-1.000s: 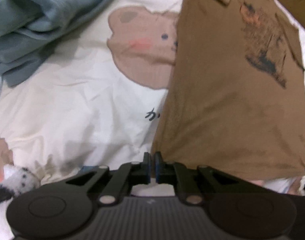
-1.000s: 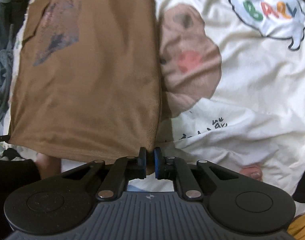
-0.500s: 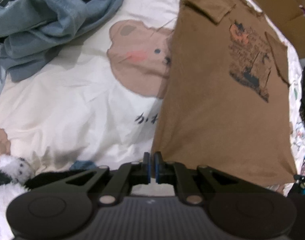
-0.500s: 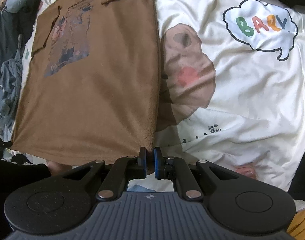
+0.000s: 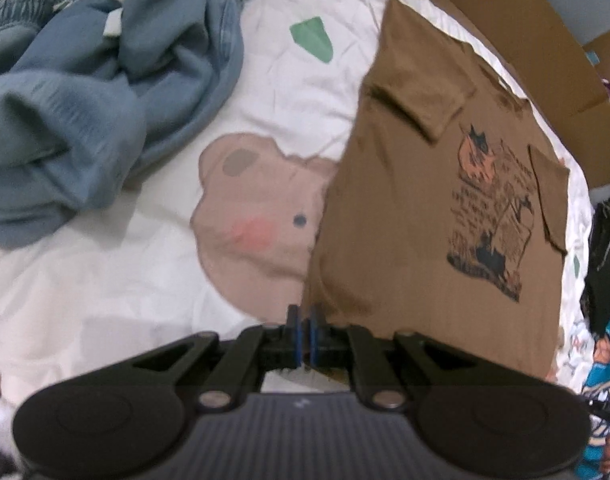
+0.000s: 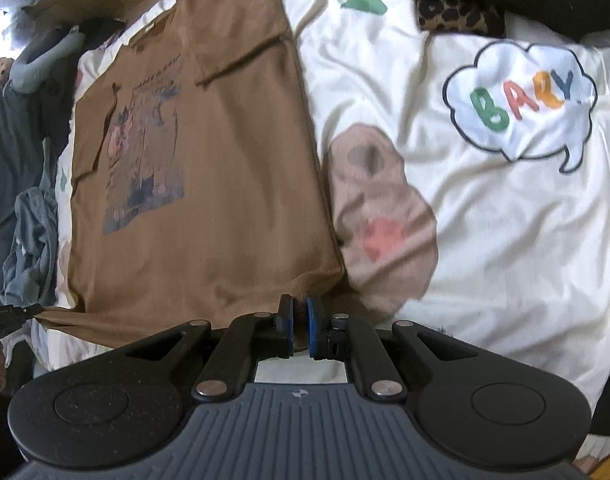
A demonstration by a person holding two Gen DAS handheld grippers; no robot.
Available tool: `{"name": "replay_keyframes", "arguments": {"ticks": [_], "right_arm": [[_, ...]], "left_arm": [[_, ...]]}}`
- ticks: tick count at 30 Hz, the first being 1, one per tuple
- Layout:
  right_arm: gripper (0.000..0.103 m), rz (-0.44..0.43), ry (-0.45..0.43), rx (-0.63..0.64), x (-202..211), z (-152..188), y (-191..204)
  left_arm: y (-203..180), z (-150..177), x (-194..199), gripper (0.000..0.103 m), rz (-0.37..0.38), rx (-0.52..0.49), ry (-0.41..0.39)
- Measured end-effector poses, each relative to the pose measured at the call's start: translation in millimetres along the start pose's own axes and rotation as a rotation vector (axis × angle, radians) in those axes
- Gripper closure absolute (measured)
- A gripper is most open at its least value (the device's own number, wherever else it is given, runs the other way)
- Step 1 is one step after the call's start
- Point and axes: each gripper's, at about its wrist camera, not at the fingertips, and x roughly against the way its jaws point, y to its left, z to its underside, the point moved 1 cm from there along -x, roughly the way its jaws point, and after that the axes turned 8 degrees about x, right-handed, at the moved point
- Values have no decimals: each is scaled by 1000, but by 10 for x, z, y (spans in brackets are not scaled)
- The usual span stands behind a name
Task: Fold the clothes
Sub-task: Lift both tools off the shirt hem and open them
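While a brown short-sleeved T-shirt with a dark printed graphic [image 5: 437, 216] is spread flat on a white bedsheet printed with pink bear faces [image 5: 125, 280], its two lower corners are pinched by the grippers. In the left wrist view, the left gripper [image 5: 303, 332] is clenched on the near left corner of the hem, with brown fabric seen between and just behind its blue-padded fingers. In the right wrist view, the right gripper [image 6: 299, 328] is likewise clamped on the opposite hem corner, a fold of brown cloth being caught between its pads. Both sleeves of the shirt are seen folded inward onto the chest, one on either side of the print, so that the garment forms a long rectangle running away from both cameras. The hem edge near the right gripper is slightly lifted and rippled; the rest lies flat on the sheet.

A crumpled blue-grey sweatshirt [image 5: 85, 92] is heaped on the sheet to the left of the shirt, well apart from it. Brown cardboard [image 5: 537, 40] is seen beyond the collar end. A white speech-bubble print with coloured letters [image 6: 521, 104] is visible on the sheet to the right of the shirt, and a leopard-patterned piece of fabric [image 6: 457, 16] lies beyond it beside dark cloth. A turquoise printed garment [image 5: 605, 380] shows at the right edge of the left wrist view.
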Motion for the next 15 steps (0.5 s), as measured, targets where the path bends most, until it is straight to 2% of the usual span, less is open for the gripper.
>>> {"name": "replay_keyframes", "arguments": {"ticks": [10,15], "right_arm": [[98,23,-61,10,-178,-546,74],[98,37,-57,-1,-385,-746,77]], "left_arm": [[-274,-500,-165,103,5,9,-61],[-331,-634,-314,103,-12,-5,-48]]}}
